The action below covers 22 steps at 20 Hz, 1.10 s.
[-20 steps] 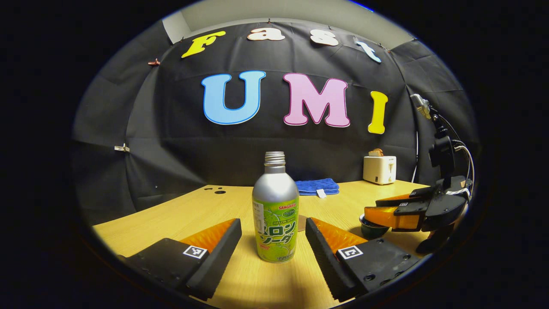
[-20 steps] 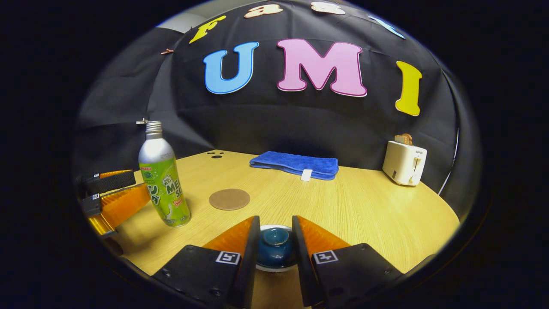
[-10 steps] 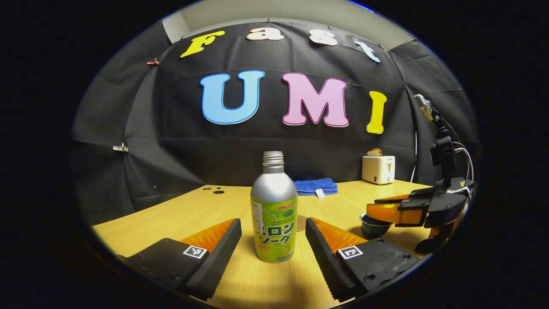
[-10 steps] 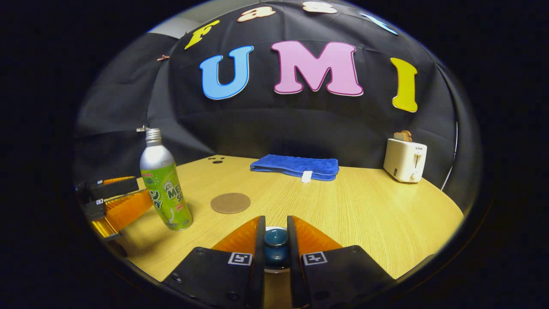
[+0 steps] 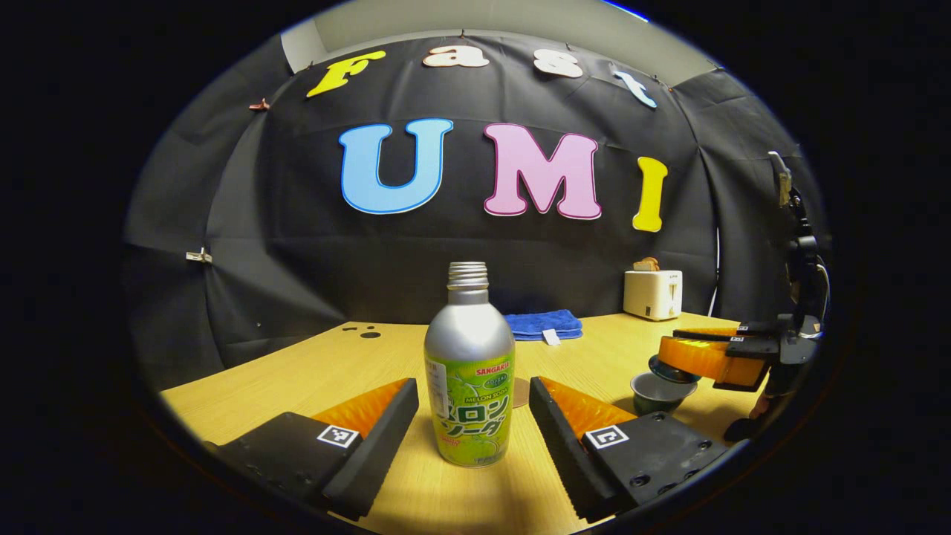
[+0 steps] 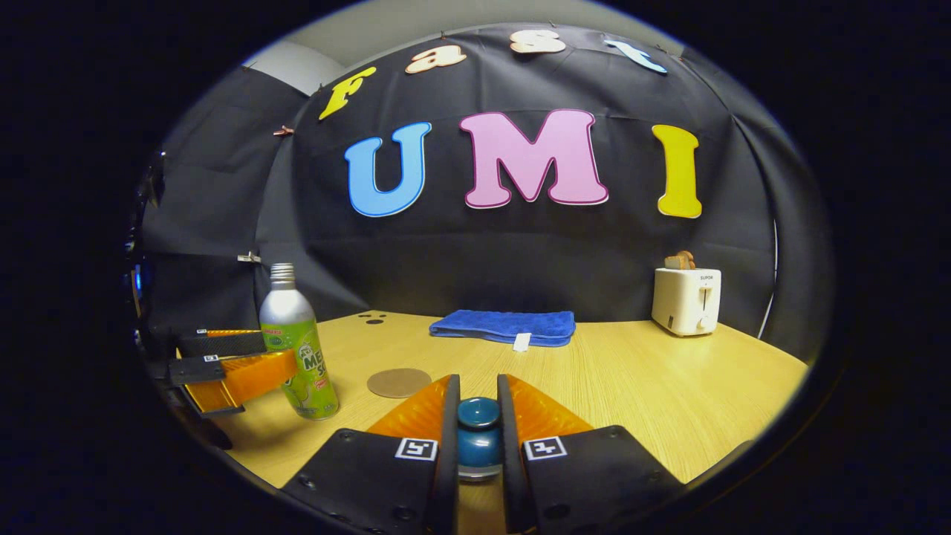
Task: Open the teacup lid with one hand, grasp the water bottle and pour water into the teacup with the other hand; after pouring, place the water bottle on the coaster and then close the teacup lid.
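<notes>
Your right gripper [image 6: 478,435] is pinching the teacup lid [image 6: 478,431]; left gripper [image 5: 473,416] sits spread around the water bottle [image 5: 469,386], teacup [image 5: 656,391] at 3 o'clock.

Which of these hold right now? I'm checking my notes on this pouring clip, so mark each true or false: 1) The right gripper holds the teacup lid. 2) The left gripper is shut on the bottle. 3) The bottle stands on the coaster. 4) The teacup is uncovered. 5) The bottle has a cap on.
1) True: the right gripper is closed on the lid by its knob.
2) False: the left gripper is open, its fingers either side of the bottle and apart from it.
3) False: the bottle stands on the table, beside the coaster.
4) True: the lid is held above the teacup.
5) False: the bottle's threaded neck is bare.
</notes>
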{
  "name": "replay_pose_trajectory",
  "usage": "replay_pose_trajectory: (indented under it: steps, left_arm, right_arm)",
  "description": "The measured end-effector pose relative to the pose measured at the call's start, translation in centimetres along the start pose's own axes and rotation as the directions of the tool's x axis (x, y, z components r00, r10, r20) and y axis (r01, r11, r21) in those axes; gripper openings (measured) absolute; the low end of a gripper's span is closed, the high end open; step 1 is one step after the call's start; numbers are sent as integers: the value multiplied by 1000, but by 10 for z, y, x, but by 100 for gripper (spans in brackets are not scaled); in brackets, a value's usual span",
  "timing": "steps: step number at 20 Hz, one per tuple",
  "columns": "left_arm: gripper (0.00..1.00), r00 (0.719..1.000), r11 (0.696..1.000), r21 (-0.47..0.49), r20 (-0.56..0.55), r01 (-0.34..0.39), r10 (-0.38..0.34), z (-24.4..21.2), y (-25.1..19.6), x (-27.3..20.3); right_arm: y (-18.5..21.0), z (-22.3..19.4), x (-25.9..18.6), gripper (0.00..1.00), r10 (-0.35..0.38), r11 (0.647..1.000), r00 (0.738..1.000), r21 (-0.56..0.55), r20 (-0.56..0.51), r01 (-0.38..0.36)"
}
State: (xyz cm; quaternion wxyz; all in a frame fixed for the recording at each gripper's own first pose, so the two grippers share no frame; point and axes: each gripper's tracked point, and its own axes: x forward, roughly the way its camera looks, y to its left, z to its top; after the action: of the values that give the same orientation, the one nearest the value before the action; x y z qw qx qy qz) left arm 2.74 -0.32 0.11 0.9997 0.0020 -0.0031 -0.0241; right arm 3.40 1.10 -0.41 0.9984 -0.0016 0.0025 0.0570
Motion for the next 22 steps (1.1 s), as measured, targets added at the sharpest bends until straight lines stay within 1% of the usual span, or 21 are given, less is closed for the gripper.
replay_pose_trajectory:
  steps: [4,7,11,15,16,17,18,19,20,21,22]
  left_arm:
    - [95,1000,1000,1,1,2,-2,0,0,13]
    - [95,1000,1000,1,1,11,-11,-1,-1,22]
    - [95,1000,1000,2,3,18,-18,0,-1,38]
    - [95,1000,1000,1,2,6,-6,-1,3,51]
    - [94,1000,1000,0,1,14,-14,-1,1,54]
    - [91,1000,1000,-1,-1,31,-31,-1,-2,54]
    - [83,999,999,1,-1,33,-33,-2,-4,54]
    - [83,1000,1000,9,-3,29,-29,-1,-3,54]
    - [82,1000,999,34,-2,25,-25,1,-5,55]
    - [83,1000,996,84,-2,25,-25,1,-10,55]
    - [81,1000,990,140,-9,25,-24,1,-15,56]
  right_arm:
    - [-3,0,-3,28,-4,1000,1000,3,1,4]
    - [-13,1,-7,28,-21,1000,1000,3,1,21]
    - [-39,2,-15,28,-72,997,997,2,2,72]
    - [-76,4,-21,28,-138,990,990,0,3,138]
    - [-86,4,-22,28,-151,989,989,-1,3,151]
    - [-96,5,-23,28,-165,986,986,0,4,165]
    - [-104,6,-25,28,-178,984,984,0,4,178]
    - [-113,6,-26,28,-192,981,981,1,4,192]
    - [-121,6,-26,28,-205,979,979,0,3,205]
    - [-128,7,-27,28,-213,977,977,0,3,213]
    - [-132,7,-27,28,-217,976,976,0,2,217]
